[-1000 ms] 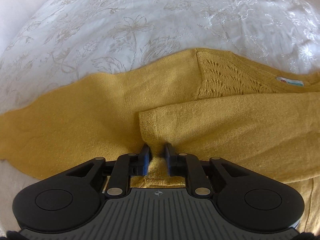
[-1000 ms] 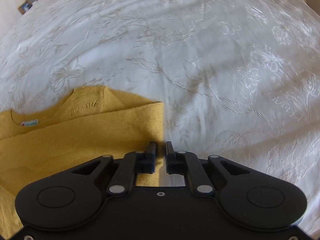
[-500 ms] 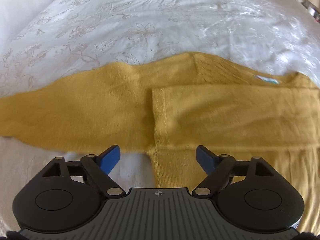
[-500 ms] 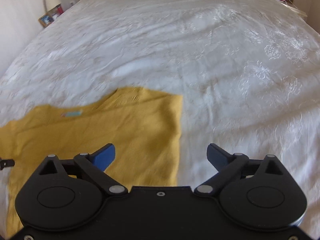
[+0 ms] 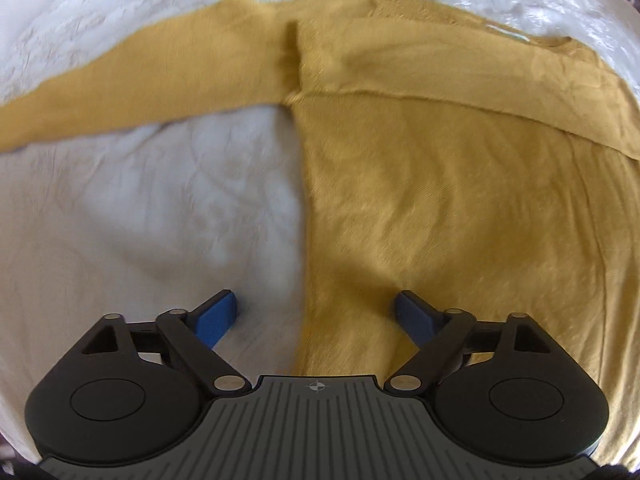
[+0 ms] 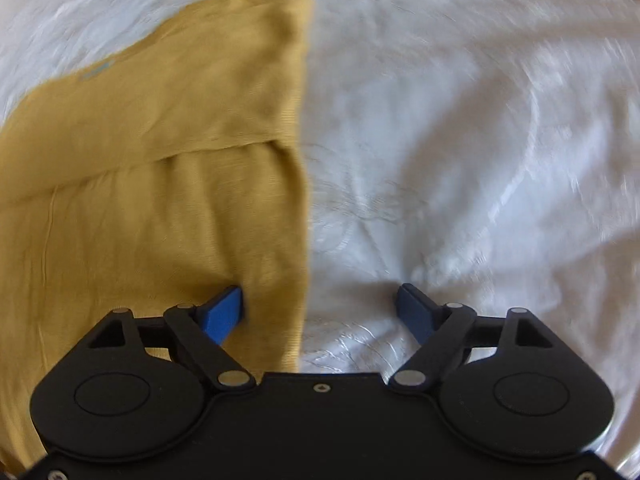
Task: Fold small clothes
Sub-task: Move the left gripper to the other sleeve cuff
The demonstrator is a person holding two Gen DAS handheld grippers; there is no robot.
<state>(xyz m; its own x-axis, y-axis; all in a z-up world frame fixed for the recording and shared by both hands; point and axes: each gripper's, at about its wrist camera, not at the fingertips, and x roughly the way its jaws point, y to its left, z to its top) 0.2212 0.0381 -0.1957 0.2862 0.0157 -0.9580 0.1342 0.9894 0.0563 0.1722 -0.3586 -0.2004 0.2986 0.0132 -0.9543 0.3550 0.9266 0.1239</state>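
Bedspread (image 5: 132,216), white with a raised floral pattern, fills the ground around the yellow sweater (image 5: 460,200) in both wrist views; nothing lies on the cloth between the grippers and the garment. A few small objects at the far edge of the bed are too blurred to name.

The left hand-held gripper (image 5: 316,308) hangs over the sweater's left side edge, its blue pads spread wide, one over the bedspread and one over the knit, pinching nothing; its jaws have just been opening. The right hand-held gripper (image 6: 320,304) straddles the opposite side edge the same way, pads apart and empty, though its jaws have just been closing a little.

The sweater lies flat on the bed, a soft fine knit. One sleeve is folded across the chest; the other sleeve (image 5: 140,80) stretches out to the left. A small label (image 6: 96,72) shows at the neckline.
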